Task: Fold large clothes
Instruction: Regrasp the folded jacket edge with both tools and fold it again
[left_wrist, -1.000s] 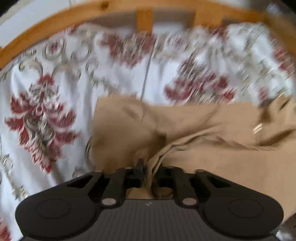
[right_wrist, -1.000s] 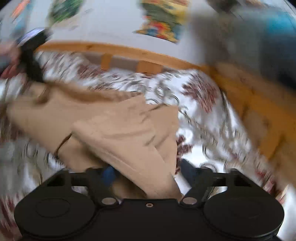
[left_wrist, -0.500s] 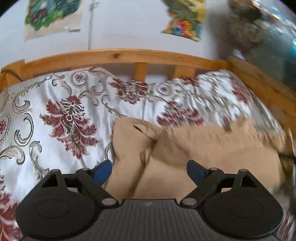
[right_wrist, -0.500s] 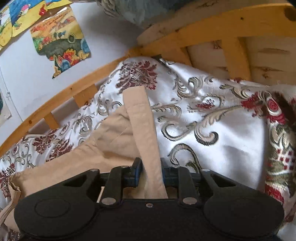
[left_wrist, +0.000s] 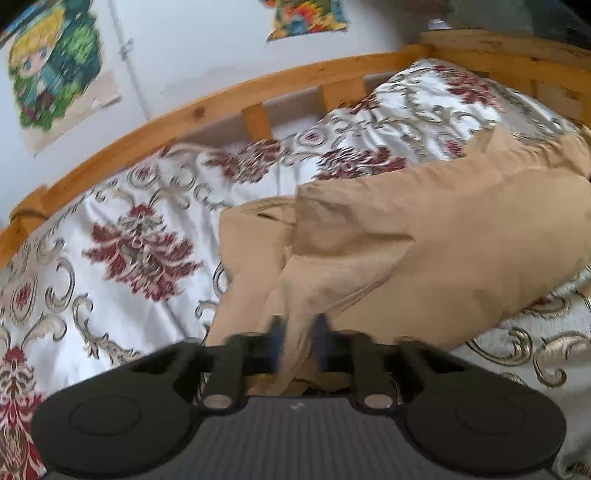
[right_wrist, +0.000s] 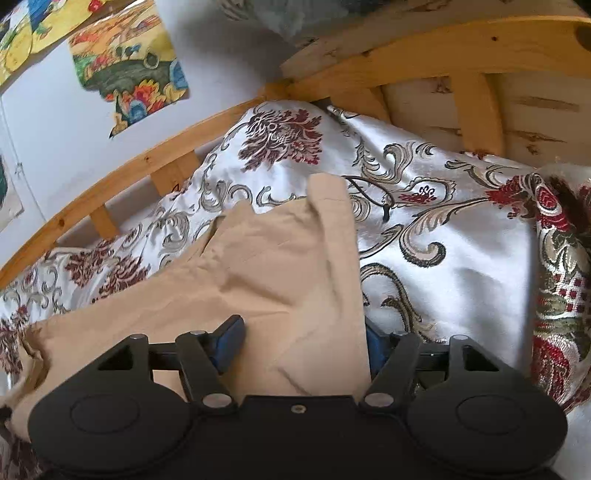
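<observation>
Tan creased cloth (left_wrist: 424, 236) pinched in closing L tool (left_wrist: 297, 341); R tool (right_wrist: 303, 341) opening w/ cloth between.

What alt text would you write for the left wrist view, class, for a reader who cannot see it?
The left gripper is closing on a bunched fold of a tan garment, which lies crumpled on a white bedspread with dark red flowers. Behind it runs a wooden bed rail, below a white wall with colourful pictures.

Left tool (left_wrist: 297, 341) closing, right tool (right_wrist: 301, 345) opening
</observation>
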